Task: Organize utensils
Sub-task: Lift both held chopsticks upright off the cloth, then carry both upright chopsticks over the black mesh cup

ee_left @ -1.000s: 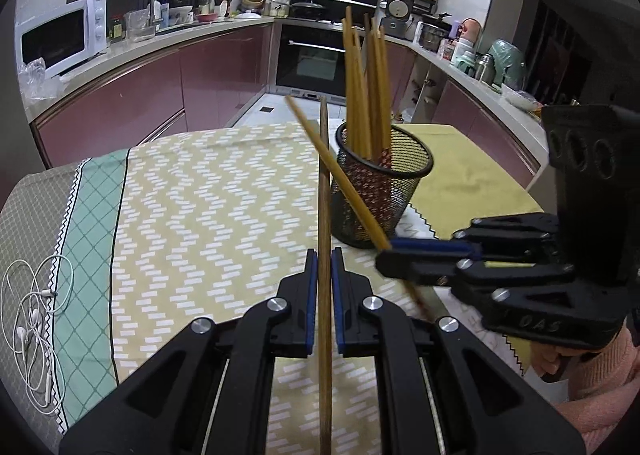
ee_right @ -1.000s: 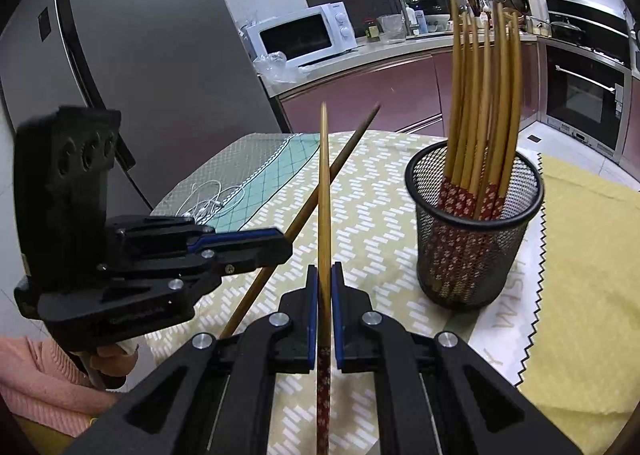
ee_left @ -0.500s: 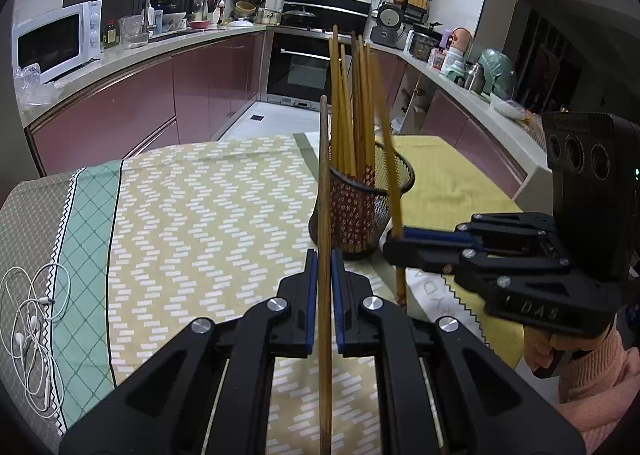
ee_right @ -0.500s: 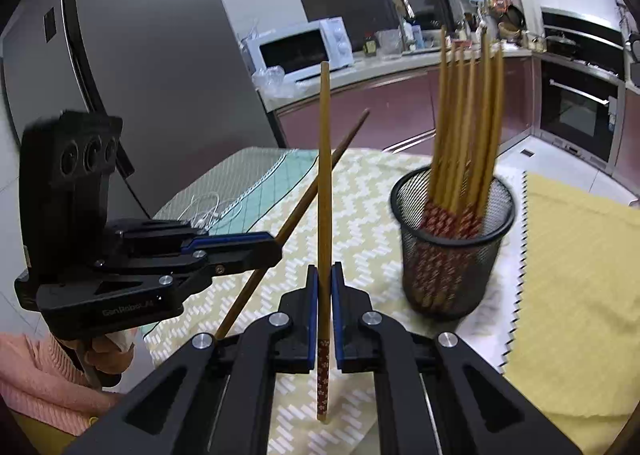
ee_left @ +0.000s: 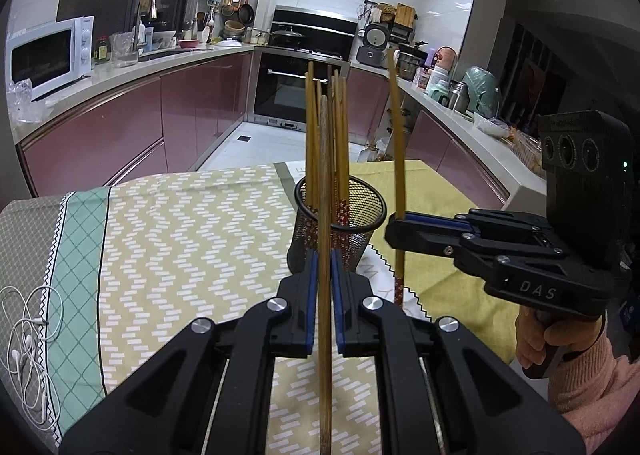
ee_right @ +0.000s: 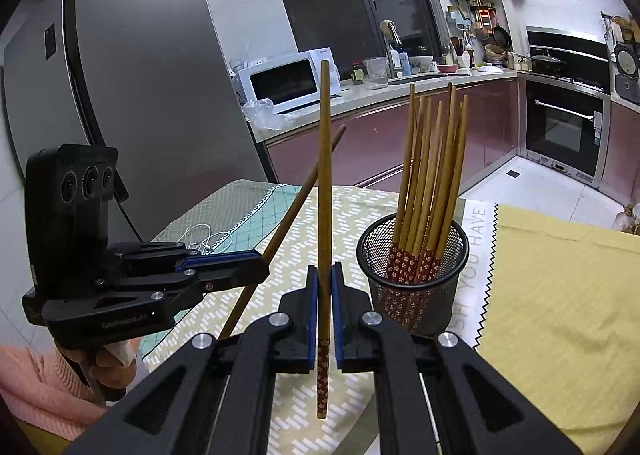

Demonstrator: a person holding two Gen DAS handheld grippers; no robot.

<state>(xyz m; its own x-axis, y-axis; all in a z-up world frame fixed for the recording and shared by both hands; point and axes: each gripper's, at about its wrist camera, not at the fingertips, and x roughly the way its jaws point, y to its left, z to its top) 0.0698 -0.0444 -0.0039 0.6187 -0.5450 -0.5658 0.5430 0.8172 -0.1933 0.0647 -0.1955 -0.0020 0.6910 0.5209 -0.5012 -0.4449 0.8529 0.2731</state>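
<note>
Two chopsticks in transit: your left gripper (ee_left: 324, 275) clamps one chopstick (ee_left: 325, 335), your right gripper (ee_right: 324, 295) another (ee_right: 325, 215). Mesh holder (ee_right: 412, 255) stands just ahead. Next: lift each tip over its rim, then release.

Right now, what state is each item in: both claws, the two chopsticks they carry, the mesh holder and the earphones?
Left claw: shut on the plain chopstick.
Right claw: shut on the patterned chopstick.
Plain chopstick: held off the table, tilted.
Patterned chopstick: held upright, off the table.
Mesh holder: upright on the tablecloth, holding a bundle of chopsticks.
Earphones: tangled, lying on the tablecloth.
</note>
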